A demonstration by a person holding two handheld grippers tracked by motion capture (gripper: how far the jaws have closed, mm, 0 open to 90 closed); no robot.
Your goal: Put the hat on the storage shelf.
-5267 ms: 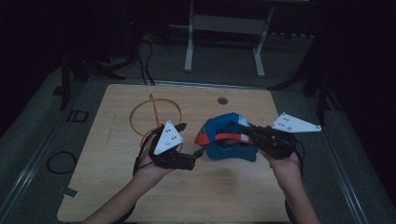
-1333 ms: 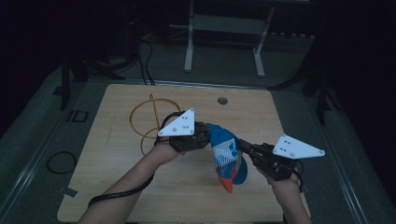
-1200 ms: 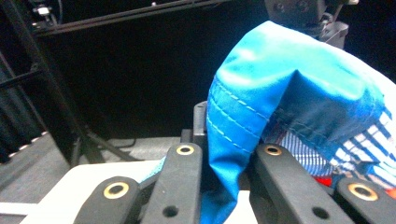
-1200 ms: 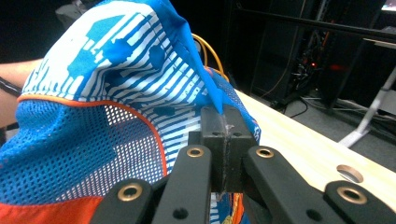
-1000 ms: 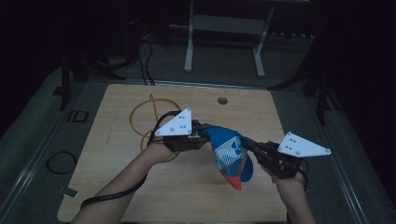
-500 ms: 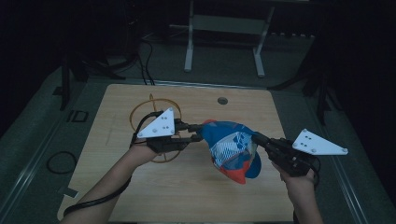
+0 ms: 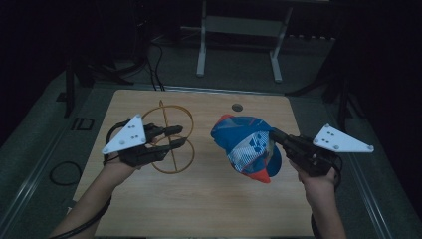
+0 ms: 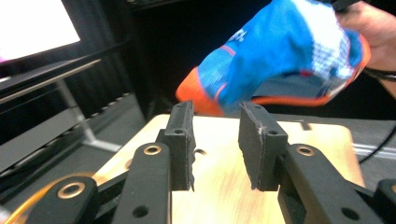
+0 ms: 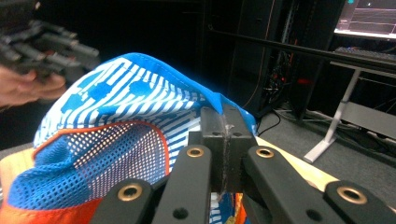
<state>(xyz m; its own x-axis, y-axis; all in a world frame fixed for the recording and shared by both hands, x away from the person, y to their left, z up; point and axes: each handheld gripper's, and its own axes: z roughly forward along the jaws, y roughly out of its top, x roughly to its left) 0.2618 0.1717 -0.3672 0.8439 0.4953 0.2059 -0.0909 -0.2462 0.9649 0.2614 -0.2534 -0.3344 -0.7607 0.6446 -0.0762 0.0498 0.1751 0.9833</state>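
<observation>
Pinching one edge of the cap (image 7: 247,148), the right gripper (image 7: 276,137) holds it clear of the table (image 7: 209,209). Beyond it, the left gripper (image 7: 175,138), jaws just opened and empty, hovers over a wire stand (image 7: 169,135). Risk: held by so narrow a fold, the cap may slip free.

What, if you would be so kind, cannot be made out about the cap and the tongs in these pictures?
- Cap: the edge pinched by the right tongs is hidden behind the shut jaws, right gripper view.
- Small print on the cap: too small and blurred, left gripper view.
- Gold wire frame: partly covered by the left tongs, high view; whether they touch is unclear.
</observation>
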